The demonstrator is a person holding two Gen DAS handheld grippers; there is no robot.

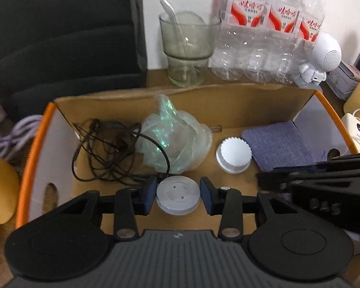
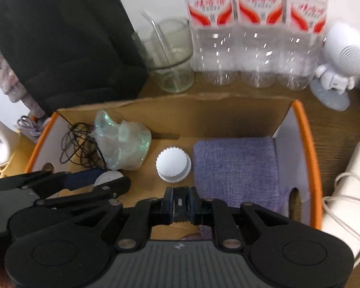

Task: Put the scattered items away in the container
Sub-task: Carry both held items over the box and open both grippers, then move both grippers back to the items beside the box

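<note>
I see the cardboard box (image 1: 240, 105) on the desk. Inside: purple cloth (image 2: 237, 168), plastic bag (image 1: 175, 139), black cable (image 1: 103, 148), white cap (image 2: 173, 164). L gripper (image 1: 177, 195) pinches a white disc (image 1: 178, 198) above the box. R gripper (image 2: 180, 202) squeezes a small black clip (image 2: 180, 201).

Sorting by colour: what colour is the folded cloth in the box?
Purple-blue; the folded cloth shows best in the right wrist view.
</note>
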